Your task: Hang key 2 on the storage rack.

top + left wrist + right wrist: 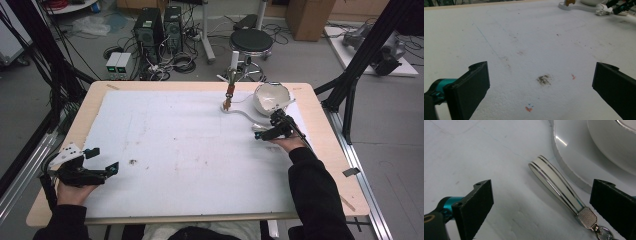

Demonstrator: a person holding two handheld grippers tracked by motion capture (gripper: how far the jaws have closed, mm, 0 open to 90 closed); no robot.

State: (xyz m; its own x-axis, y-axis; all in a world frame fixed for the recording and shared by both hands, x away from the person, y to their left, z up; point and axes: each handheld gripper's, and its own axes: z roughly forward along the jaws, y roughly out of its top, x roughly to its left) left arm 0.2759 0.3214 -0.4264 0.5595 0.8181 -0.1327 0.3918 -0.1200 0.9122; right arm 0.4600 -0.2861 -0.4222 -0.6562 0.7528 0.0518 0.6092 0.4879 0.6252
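**Right gripper poised over a key strap, left gripper idle**

In the right gripper view, a cream strap with silver stripes and a textured metal clasp [559, 186] lies flat on the white foam-covered counter [474, 150], slanting from the centre to the lower right of the frame. The right gripper [541, 205] has its jaws spread wide on either side of the strap, holding nothing. A glossy white stand base [574, 157] sits just beside the strap, at upper right.

In the high view, the right gripper [272, 127] sits right of centre, near a white bowl-shaped object [270, 97]. The left gripper [102, 160], at lower left, is wide open and empty above a dark smudge [544, 79].
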